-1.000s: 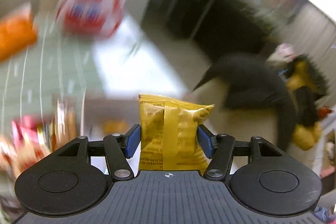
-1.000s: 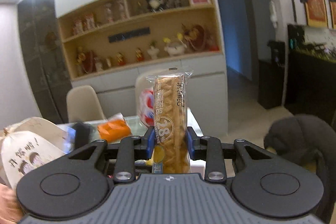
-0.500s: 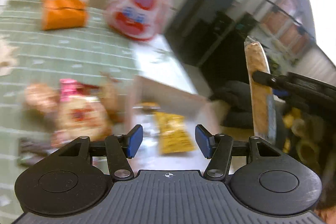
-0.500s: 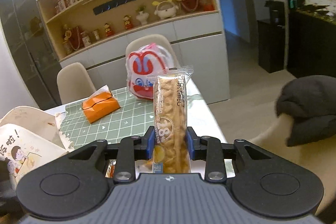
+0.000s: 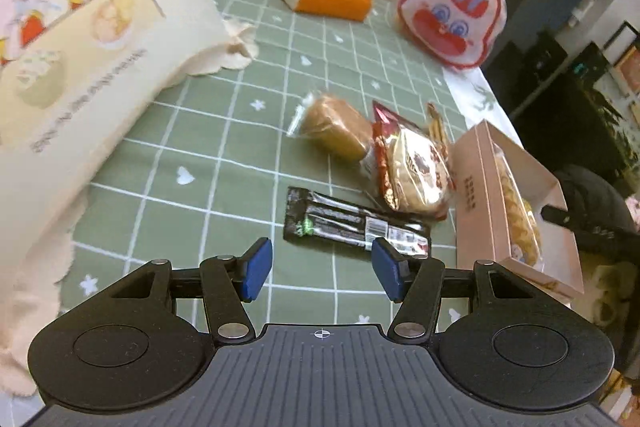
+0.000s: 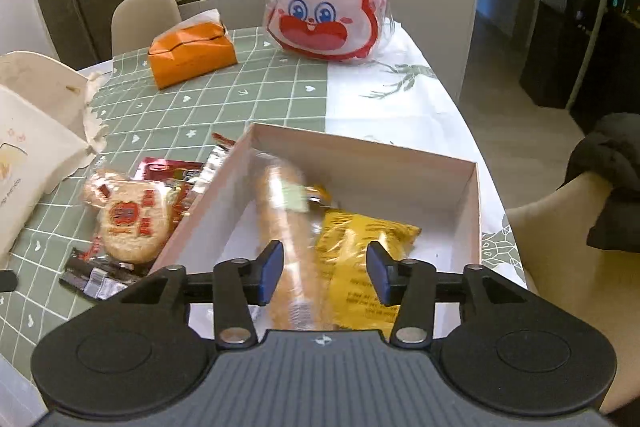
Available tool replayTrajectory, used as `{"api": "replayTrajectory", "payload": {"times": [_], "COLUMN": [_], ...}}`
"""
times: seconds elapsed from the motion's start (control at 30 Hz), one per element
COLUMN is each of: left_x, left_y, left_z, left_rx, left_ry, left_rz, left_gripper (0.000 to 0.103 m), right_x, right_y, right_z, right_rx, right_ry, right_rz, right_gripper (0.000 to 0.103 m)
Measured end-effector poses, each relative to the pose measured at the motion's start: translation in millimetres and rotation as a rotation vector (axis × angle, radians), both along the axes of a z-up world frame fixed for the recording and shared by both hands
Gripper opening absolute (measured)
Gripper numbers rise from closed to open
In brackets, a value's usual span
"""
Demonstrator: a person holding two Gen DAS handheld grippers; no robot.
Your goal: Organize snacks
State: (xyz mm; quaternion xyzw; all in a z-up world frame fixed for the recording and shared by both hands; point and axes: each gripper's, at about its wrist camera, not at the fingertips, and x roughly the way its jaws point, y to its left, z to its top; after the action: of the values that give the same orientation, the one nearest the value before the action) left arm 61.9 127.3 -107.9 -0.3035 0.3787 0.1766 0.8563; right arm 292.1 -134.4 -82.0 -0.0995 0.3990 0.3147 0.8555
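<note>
My left gripper (image 5: 323, 269) is open and holds nothing; it hangs over the green checked cloth just short of a black snack bar packet (image 5: 352, 223). Beyond that lie a red-and-gold cracker packet (image 5: 412, 171) and a wrapped bread bun (image 5: 336, 131). My right gripper (image 6: 325, 273) hovers over the pink box (image 6: 360, 147) with its jaws opening. The long bread stick packet (image 6: 280, 211) is blurred between them, lying down into the box, and the right pad is clear of it. A yellow snack packet (image 6: 360, 247) lies beside it in the box.
A big cream tote bag (image 5: 80, 47) fills the left of the table. An orange tissue box (image 6: 192, 55) and a rabbit-face bag (image 6: 324, 15) stand at the far end. A chair with a dark garment (image 6: 608, 179) is right of the table edge.
The left gripper let go of the yellow packet into the box and swung left over the loose snacks. The right gripper came down to the box and opened, and the bread stick dropped from upright.
</note>
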Motion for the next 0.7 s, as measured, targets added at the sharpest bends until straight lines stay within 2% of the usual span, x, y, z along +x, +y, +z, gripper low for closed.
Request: {"api": "replayTrajectory", "payload": {"times": [0.17,0.27,0.33,0.4,0.47,0.5,0.53,0.6,0.67,0.7], "left_x": [11,2,-8,-18,-29,-35,-41,-52,-61,-65], "left_y": [-2,-6,-5,-4,-2,-1,0,4,11,14], "left_z": [-2,-3,-7,-10,-10,-10,-10,-11,-15,-17], "left_rx": [-0.028,-0.032,-0.054,-0.072,-0.070,-0.056,-0.038,-0.023,-0.041,-0.051], "left_ry": [-0.027,-0.026,-0.023,-0.029,-0.035,-0.036,-0.032,-0.022,-0.016,-0.014], "left_rz": [-0.077,-0.103,-0.115,-0.130,-0.143,-0.148,-0.153,-0.150,-0.131,-0.119], "left_gripper": [0.061,0.061,0.061,0.061,0.061,0.061,0.061,0.061,0.061,0.061], "right_x": [-25,-30,-20,1,21,31,37,45,47,47], "right_y": [32,66,93,129,164,185,201,227,241,245], "right_z": [24,30,33,31,22,11,1,-22,-39,-45], "right_rx": [0.026,0.030,0.033,-0.009,-0.098,-0.174,-0.248,-0.383,-0.460,-0.472], "right_ry": [-0.014,-0.006,0.027,0.062,0.081,0.087,0.077,0.020,-0.010,-0.004], "right_rz": [0.075,0.115,0.112,0.074,0.064,0.075,0.081,0.082,0.094,0.093], "right_gripper": [0.069,0.069,0.069,0.069,0.060,0.056,0.046,0.043,0.027,0.027]}}
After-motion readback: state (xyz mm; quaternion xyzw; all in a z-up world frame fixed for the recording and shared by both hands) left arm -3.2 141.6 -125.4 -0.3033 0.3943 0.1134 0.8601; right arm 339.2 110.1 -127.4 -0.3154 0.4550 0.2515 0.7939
